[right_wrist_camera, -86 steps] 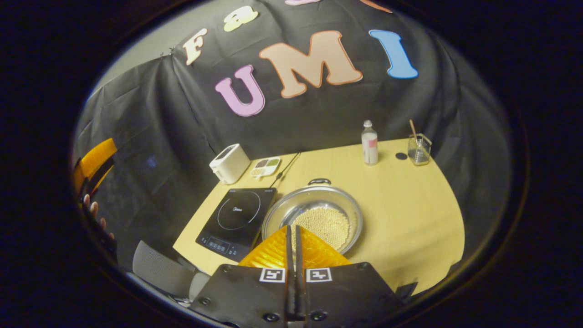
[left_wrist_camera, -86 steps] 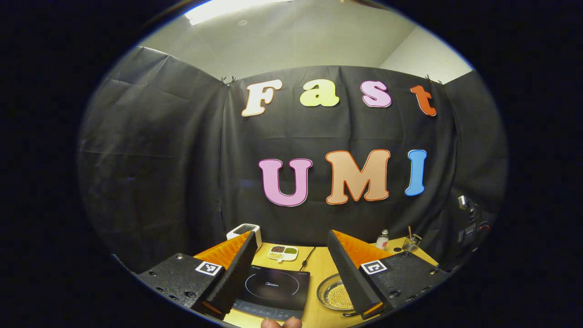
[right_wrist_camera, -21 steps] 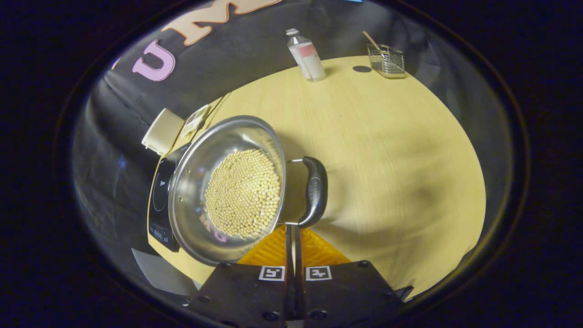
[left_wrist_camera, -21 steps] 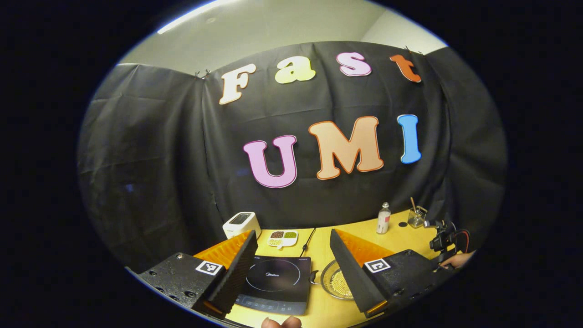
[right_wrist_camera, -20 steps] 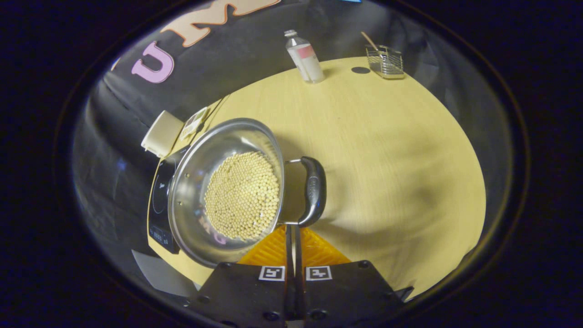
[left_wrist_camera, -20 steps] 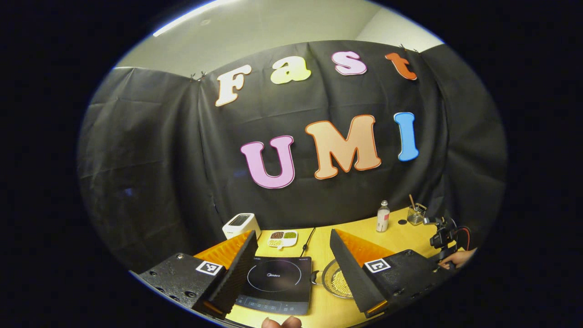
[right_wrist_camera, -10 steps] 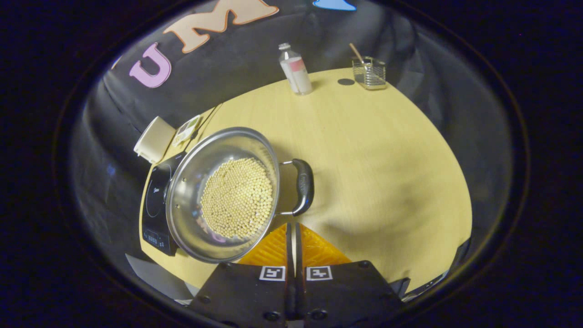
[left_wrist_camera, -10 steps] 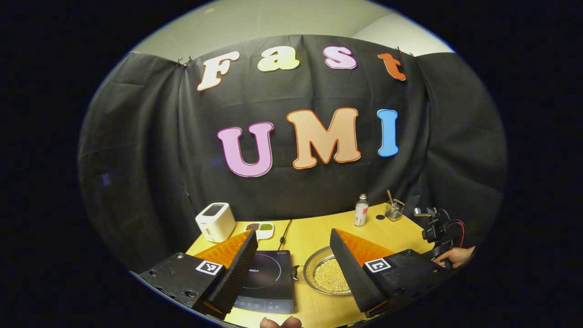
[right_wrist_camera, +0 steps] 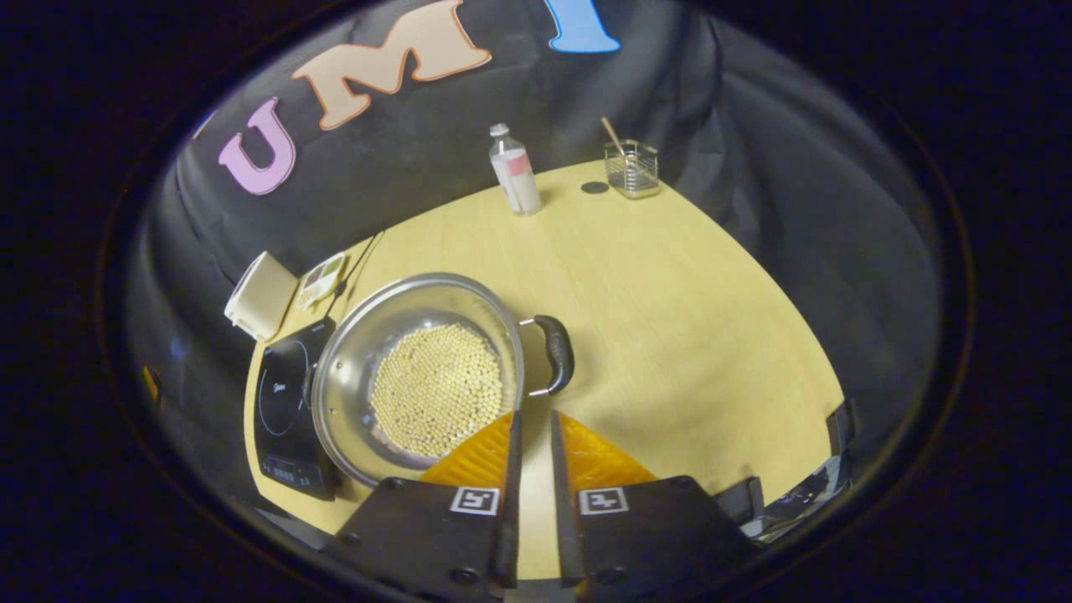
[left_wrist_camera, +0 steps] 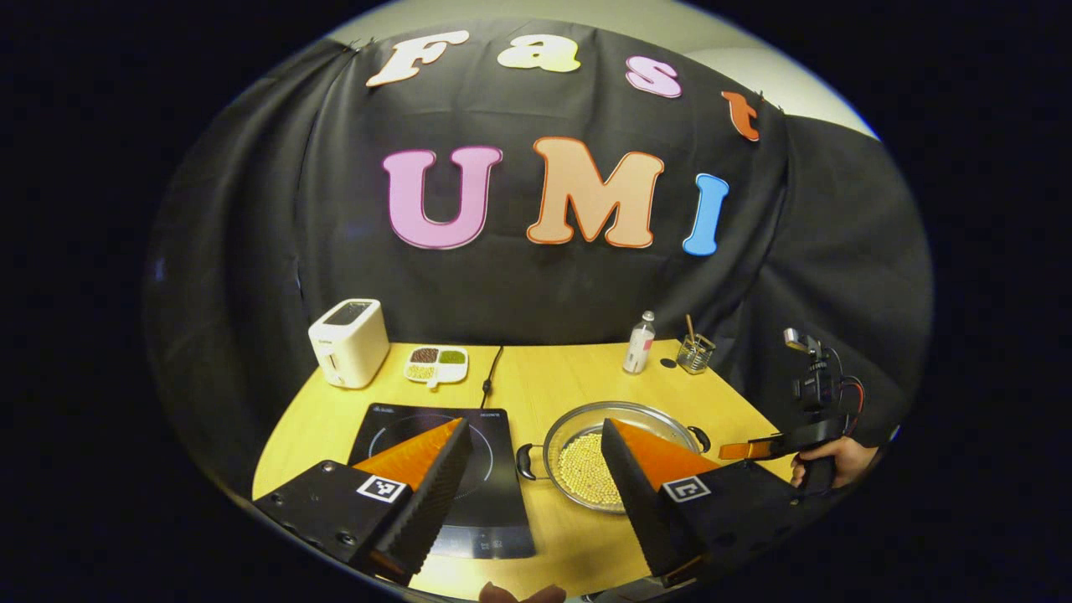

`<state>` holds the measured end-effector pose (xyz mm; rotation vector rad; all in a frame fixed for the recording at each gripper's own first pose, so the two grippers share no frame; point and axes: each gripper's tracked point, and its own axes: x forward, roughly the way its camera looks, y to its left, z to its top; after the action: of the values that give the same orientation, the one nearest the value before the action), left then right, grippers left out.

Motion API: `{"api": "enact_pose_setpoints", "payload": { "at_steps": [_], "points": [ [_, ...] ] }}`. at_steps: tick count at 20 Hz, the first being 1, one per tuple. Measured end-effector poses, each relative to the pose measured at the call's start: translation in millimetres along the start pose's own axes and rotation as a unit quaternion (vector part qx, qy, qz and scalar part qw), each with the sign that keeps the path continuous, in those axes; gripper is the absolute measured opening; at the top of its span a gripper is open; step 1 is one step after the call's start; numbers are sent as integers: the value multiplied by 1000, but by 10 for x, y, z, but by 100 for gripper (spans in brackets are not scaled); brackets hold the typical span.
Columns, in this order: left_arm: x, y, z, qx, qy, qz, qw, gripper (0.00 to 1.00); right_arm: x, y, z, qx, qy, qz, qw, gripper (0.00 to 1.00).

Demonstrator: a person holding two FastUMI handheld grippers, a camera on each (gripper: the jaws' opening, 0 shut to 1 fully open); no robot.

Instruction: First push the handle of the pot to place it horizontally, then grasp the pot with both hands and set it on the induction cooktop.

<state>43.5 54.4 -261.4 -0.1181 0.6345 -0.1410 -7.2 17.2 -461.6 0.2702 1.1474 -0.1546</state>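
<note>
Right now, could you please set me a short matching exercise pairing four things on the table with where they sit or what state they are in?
Things:
1. pot
2. toaster
3. bottle
4. left hand-held gripper

Places or states:
A. at the table's far left corner
B. open, fingers spread wide
C. on the table beside the induction cooktop, holding pale beads
D. upright near the back edge, next to a glass holder

Pairs: 1-C, 2-A, 3-D, 4-B
</note>
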Motion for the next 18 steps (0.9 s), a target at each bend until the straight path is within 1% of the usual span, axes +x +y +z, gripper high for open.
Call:
{"api": "enact_pose_setpoints", "payload": {
  "at_steps": [1, 2, 3, 5, 6, 7, 8, 9, 10, 12, 13, 18],
  "points": [
    [51, 23, -94, -3, 17, -7, 1000, 95, -20, 22, 3, 5, 1, -4, 1000, 25],
    [91, 28, -143, -6, 26, -14, 1000, 96, -34, 71, 27, 6, -3, -3, 1000, 40],
    [168, 20, -158, -11, 30, -22, 999, 96, -8, 86, 58, 1, -4, -5, 1000, 41],
    [328, 3, -238, -26, 51, -30, 998, 95, 75, 70, 84, -13, 1, -8, 1000, 72],
    [408, -7, -339, -31, 71, -31, 997, 95, 126, 70, 97, -19, 6, -8, 1000, 70],
    [494, -35, -423, -34, 85, -32, 995, 96, 178, 76, 125, -22, 9, -4, 1000, 65],
    [583, -63, -466, -38, 95, -33, 994, 98, 236, 76, 136, -25, 14, -2, 1000, 65],
    [660, -82, -533, -41, 107, -34, 993, 97, 302, 48, 149, -27, 18, -4, 999, 65],
    [725, -84, -640, -44, 123, -31, 991, 97, 353, 34, 154, -29, 23, -2, 999, 72],
    [887, -63, -783, -46, 147, -23, 988, 97, 464, 21, 193, -38, 29, 2, 999, 78],
    [961, -51, -843, -47, 157, -18, 986, 97, 522, -3, 219, -44, 32, 1, 998, 75],
    [1279, 61, -1150, -44, 211, 4, 976, 97, 759, -22, 217, -52, 52, 8, 997, 75]
  ]
}}
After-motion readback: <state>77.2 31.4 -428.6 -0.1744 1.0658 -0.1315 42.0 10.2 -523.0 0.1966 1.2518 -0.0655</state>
